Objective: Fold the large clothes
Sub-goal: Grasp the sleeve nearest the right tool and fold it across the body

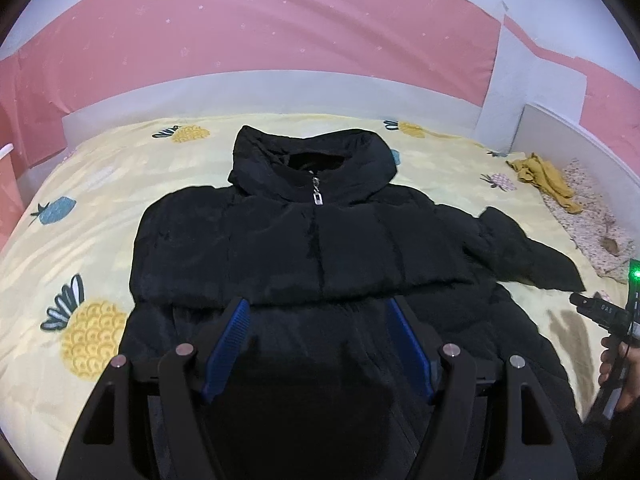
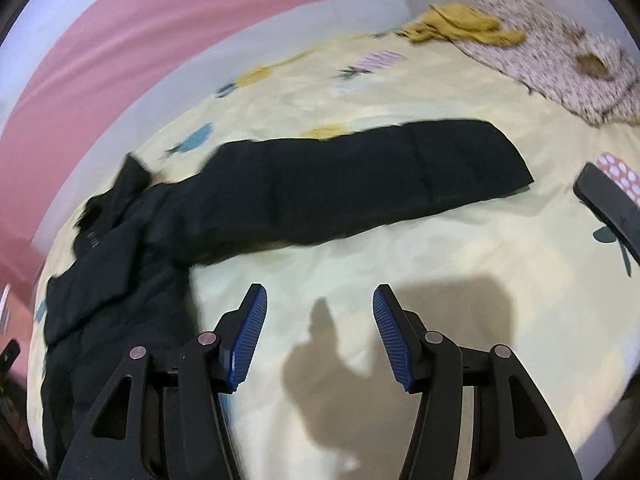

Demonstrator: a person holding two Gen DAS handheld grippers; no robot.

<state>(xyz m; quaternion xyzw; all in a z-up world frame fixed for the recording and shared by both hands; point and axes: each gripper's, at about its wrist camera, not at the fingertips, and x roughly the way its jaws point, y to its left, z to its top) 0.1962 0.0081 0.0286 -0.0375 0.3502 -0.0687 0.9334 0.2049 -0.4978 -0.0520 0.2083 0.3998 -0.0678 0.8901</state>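
The jacket's (image 1: 304,248) right sleeve (image 2: 360,176) stretches out rightward, just beyond the right gripper (image 2: 320,300) (nearer); both it and the left gripper (image 1: 318,308) gape, empty.

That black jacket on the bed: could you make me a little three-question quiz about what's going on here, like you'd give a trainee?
1. True or false: the black jacket lies front side up, zipped to the collar.
2. Which sleeve lies stretched out flat on the bedsheet? A) the one nearer the right gripper B) the one nearer the left gripper C) neither
3. Fill in: the right gripper's jaws are ____, with only bedsheet between them.

Key: 1 true; 2 A; 3 open
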